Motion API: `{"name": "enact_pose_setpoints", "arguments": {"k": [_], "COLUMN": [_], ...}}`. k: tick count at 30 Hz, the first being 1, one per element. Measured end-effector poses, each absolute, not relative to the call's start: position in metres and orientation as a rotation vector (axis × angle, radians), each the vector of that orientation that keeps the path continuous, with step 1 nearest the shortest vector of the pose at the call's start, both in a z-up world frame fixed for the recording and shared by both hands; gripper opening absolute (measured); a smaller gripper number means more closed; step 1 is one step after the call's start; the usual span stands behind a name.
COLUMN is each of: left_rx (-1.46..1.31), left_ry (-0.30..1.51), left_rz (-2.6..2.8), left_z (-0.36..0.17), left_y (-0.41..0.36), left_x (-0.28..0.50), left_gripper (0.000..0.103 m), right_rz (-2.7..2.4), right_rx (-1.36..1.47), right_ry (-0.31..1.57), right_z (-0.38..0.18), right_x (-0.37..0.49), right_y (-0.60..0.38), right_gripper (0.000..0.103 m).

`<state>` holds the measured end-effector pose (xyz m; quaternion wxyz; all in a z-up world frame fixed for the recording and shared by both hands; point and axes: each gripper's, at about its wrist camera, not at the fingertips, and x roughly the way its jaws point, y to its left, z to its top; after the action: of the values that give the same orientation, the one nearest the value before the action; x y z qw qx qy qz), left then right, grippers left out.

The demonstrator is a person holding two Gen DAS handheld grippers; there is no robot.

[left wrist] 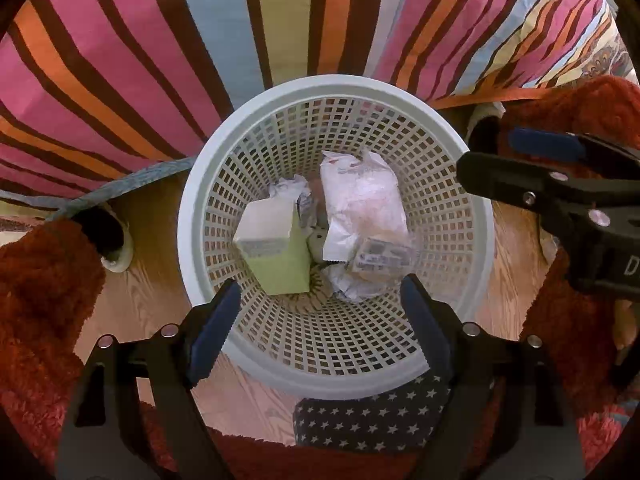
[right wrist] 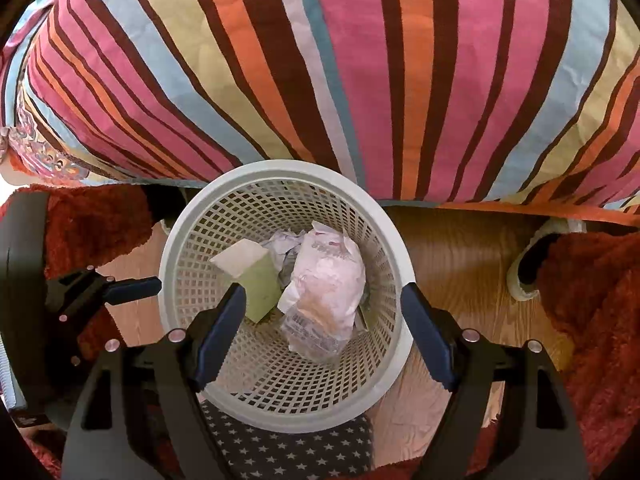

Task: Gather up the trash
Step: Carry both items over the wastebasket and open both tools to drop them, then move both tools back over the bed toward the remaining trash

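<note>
Both tools are hanging right over the basket (left wrist: 460, 160) and pointing almost straight down into it. Your left tool (left wrist: 320, 320) has its jaws spread wide with nothing between the blue pads, just open air above the basket floor. Same story with your right tool (right wrist: 324, 324): jaws well apart, gripping nothing. From the left wrist view you can also see the right tool poking in from the right edge, just beside the basket rim. The trash is all inside the white lattice basket: a pale green carton (left wrist: 276, 252) lies tilted on the left side, a crinkly white plastic wrapper (left wrist: 360, 208) sits on the right, touching or nearly touching the carton, and some crumpled paper (left wrist: 288, 192) is tucked behind them toward the far wall. There's more crumpled stuff under the wrapper, but you can't really tell what it is. The basket stands on a wooden floor (right wrist: 460, 256), pushed up close to a striped bedspread (right wrist: 320, 60) in pink, orange, brown and blue. A shaggy red rug (left wrist: 36, 300) flanks it on both sides, and a dark star-print fabric (left wrist: 368, 420) sits right at the near rim, partly tucked under the basket edge.
</note>
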<state>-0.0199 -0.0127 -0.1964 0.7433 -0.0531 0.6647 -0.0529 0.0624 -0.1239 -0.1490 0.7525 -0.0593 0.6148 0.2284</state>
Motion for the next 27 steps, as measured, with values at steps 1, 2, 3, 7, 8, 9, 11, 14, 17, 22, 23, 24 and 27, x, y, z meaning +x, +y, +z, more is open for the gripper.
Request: {"name": "enact_pose_setpoints", "arguments": {"k": [1, 2, 3, 7, 8, 9, 11, 14, 17, 22, 23, 24, 27], "left_rx": [-0.118, -0.121, -0.121, -0.116, -0.113, -0.106, -0.087, -0.088, -0.141, -0.083, -0.071, -0.062, -0.064], "left_ry": [1.455, 1.452, 1.448, 1.398, 1.382, 1.353, 1.305, 1.207, 1.066, 0.899, 0.881, 0.861, 0.820], "left_rz": [-0.115, -0.111, -0.109, -0.097, -0.092, -0.082, -0.065, -0.062, -0.089, -0.018, 0.003, 0.018, 0.048], "left_z": [-0.196, -0.195, -0.194, -0.180, -0.174, -0.164, -0.146, -0.100, -0.038, 0.029, 0.036, 0.043, 0.064], "left_y": [-0.011, -0.010, -0.009, -0.006, -0.004, -0.001, 0.004, 0.017, 0.041, 0.076, 0.082, 0.090, 0.112], "left_x": [-0.020, -0.020, -0.020, -0.020, -0.020, -0.020, -0.018, -0.013, 0.003, 0.053, 0.066, 0.082, 0.142], "left_gripper": [0.080, 0.080, 0.080, 0.080, 0.080, 0.080, 0.080, 0.080, 0.080, 0.080, 0.080, 0.080, 0.080], "right_rz": [0.496, 0.494, 0.491, 0.483, 0.480, 0.479, 0.470, 0.467, 0.473, 0.480, 0.473, 0.469, 0.481], "right_rx": [-0.127, -0.125, -0.121, -0.115, -0.117, -0.120, -0.123, -0.101, -0.059, -0.045, -0.055, -0.066, -0.115], "right_ry": [1.341, 1.340, 1.338, 1.307, 1.291, 1.271, 1.212, 1.121, 1.012, 0.863, 0.836, 0.812, 0.737], "right_z": [-0.149, -0.148, -0.147, -0.137, -0.131, -0.124, -0.105, -0.070, -0.027, 0.027, 0.036, 0.041, 0.057], "right_x": [0.062, 0.062, 0.062, 0.059, 0.057, 0.055, 0.052, 0.054, 0.067, 0.112, 0.126, 0.136, 0.175], "right_y": [-0.125, -0.126, -0.126, -0.130, -0.132, -0.133, -0.138, -0.146, -0.155, -0.154, -0.152, -0.149, -0.136], "right_gripper": [0.076, 0.076, 0.076, 0.076, 0.076, 0.076, 0.076, 0.076, 0.076, 0.076, 0.076, 0.076, 0.082]}}
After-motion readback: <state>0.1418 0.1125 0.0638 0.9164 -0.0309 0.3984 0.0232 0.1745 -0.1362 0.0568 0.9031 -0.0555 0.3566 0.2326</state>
